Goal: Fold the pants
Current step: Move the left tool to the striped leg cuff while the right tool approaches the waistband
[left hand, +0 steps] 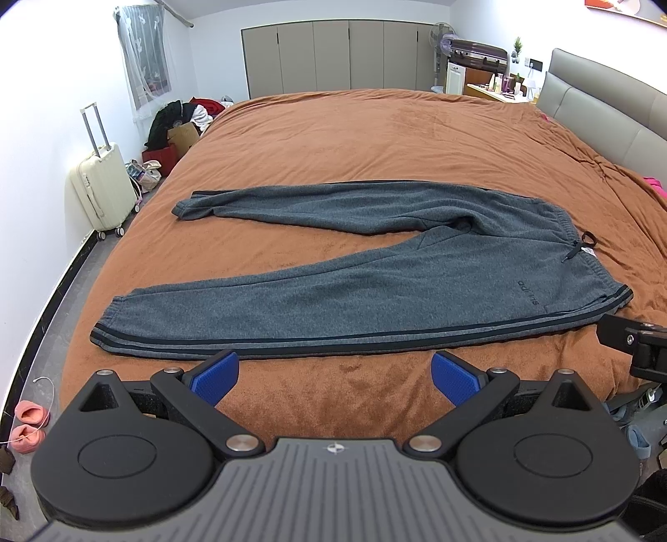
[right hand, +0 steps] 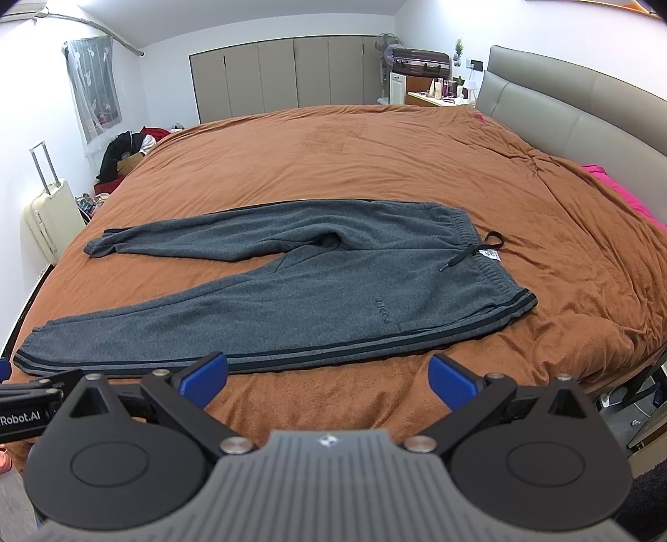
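On a bed covered by one rust-brown blanket [left hand: 375,137], a single pair of grey Adidas sweatpants [left hand: 333,292] lies flat and unfolded, its two legs spread apart in a V toward the left and its waistband toward the right. One black drawstring [left hand: 577,246] trails off the waistband beside one small white label. Two dark stripes run along the near side seam.

Two handheld grippers wait at the near edge of the bed, neither touching the cloth. The left gripper [left hand: 335,375] holds its two blue-padded fingers [left hand: 216,377] spread wide with nothing between them, just short of the near leg. The right gripper [right hand: 329,377] likewise has its two fingers parted and grips nothing, near the hip of the pants; part of it shows at the right edge of the left wrist view.

Beyond the bed, one cream hard-shell suitcase [left hand: 102,191] stands against the left wall, one purple suitcase [left hand: 479,52] sits atop a cabinet by one standing fan [left hand: 442,35], and one pair of pink slippers [left hand: 29,423] lies on the floor.
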Motion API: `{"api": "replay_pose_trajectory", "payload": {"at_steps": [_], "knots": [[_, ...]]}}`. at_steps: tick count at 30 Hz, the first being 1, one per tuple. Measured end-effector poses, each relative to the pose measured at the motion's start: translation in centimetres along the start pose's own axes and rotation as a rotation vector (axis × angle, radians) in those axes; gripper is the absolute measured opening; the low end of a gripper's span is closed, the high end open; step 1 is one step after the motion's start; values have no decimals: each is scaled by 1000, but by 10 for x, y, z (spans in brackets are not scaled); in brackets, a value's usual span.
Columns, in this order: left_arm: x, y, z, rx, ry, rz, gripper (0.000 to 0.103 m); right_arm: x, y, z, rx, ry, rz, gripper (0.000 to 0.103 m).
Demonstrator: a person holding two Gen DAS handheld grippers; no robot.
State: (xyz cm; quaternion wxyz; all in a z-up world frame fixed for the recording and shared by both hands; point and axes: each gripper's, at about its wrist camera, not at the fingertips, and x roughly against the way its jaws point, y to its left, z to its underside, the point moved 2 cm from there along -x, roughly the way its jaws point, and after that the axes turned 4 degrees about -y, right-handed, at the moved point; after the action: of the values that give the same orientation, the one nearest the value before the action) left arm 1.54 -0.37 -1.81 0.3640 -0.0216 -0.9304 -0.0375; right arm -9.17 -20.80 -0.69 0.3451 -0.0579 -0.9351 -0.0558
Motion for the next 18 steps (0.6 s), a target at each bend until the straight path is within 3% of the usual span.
{"api": "replay_pose_trajectory", "payload": {"at_steps": [7, 13, 18], "knots": [[-9, 10, -4, 8, 3, 1, 103, -5, -3, -1, -1, -10, 4, 98], [-31, 57, -13, 92, -28, -39, 103, -24, -26, -10, -36, -88, -5, 98], [-63, 101, -6, 164, 0, -80, 103, -57, -56, -14, -79, -146, -16, 98]]}}
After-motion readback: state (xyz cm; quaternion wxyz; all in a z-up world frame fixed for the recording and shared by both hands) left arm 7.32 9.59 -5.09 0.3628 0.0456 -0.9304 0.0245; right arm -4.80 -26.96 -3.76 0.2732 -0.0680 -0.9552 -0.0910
